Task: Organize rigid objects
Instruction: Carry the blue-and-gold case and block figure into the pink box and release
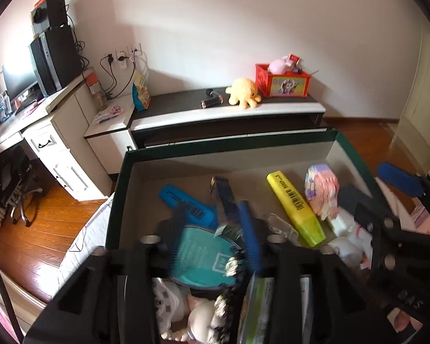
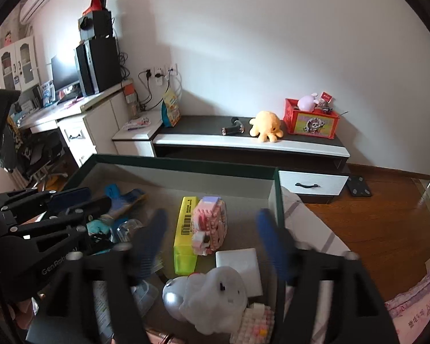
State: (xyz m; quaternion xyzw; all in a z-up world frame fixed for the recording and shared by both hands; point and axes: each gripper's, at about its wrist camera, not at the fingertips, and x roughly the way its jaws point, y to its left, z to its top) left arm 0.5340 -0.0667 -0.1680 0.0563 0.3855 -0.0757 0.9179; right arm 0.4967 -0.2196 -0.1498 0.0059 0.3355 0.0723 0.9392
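Hovering left gripper (image 1: 215, 229): its blue-padded jaws stand a little apart over the middle of the box, above a round teal compact (image 1: 202, 261); whether they touch it, I cannot tell, since the pads are blurred.
Right gripper (image 2: 215, 240): jaws wide apart and gripping nothing, one blue pad blurred over the box floor, the other at the right wall.
Under the right gripper: a yellow highlighter (image 2: 185, 235) lies lengthwise, touching a pink brick toy (image 2: 210, 228) on its right; nearer are a white plush (image 2: 212, 295) and a flat white block (image 2: 238, 269).
Under the left gripper: a blue highlighter (image 1: 186, 205) lies to the left of the pads, and a doll with dark curly hair (image 1: 212, 312) sits close to the camera.
Box (image 2: 183, 167): dark green rim, pale inside, open on top, holding all these things.
Beyond the box: a low cabinet (image 2: 243, 142) against the wall carries a yellow octopus plush (image 2: 266, 124) and a red crate (image 2: 311, 123), just beside each other.
Far left: a desk (image 2: 71, 107) with a monitor and a black computer tower.
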